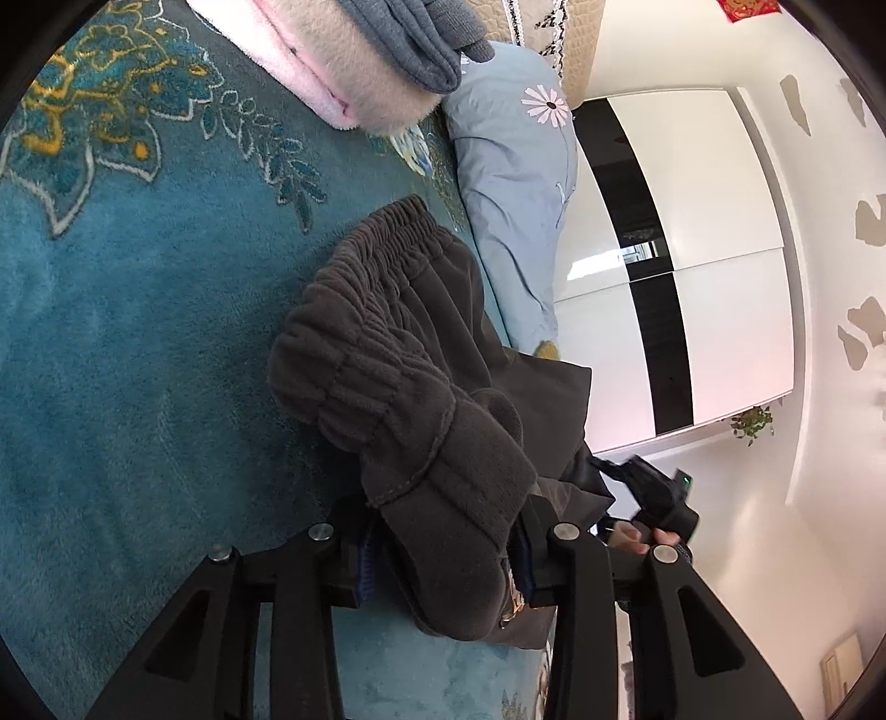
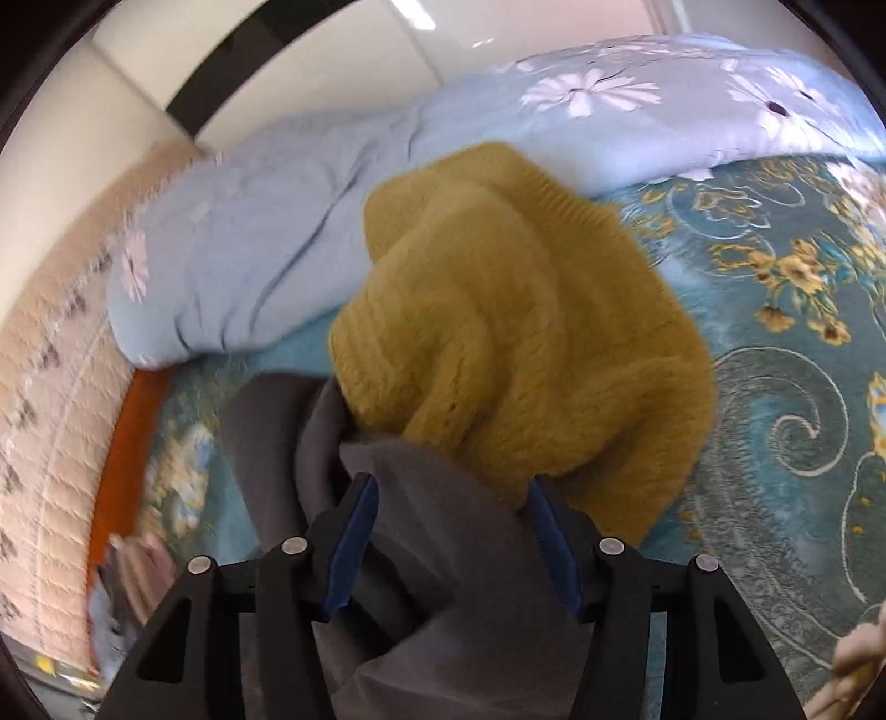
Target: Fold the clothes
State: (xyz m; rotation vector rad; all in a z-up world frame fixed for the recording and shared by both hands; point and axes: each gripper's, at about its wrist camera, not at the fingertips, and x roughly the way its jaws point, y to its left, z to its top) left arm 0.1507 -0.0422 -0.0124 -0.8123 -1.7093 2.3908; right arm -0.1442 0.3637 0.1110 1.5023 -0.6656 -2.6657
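Note:
Dark grey fleece trousers [image 1: 398, 354] with a gathered elastic waistband hang bunched above the teal bed cover [image 1: 138, 332]. My left gripper [image 1: 443, 559] has its jaws around the waistband end, the cloth filling the gap. In the right wrist view my right gripper [image 2: 451, 531] has its blue pads [image 2: 354, 543] set apart with the grey trousers' cloth [image 2: 437, 581] between them. A mustard knitted sweater [image 2: 515, 332] lies crumpled just ahead of it.
A folded pink fleece [image 1: 354, 66] with a folded grey garment [image 1: 410, 39] on top lies at the far side of the bed. A light blue flowered quilt [image 2: 332, 183] runs along the bed edge. A white wardrobe [image 1: 692, 249] stands beyond.

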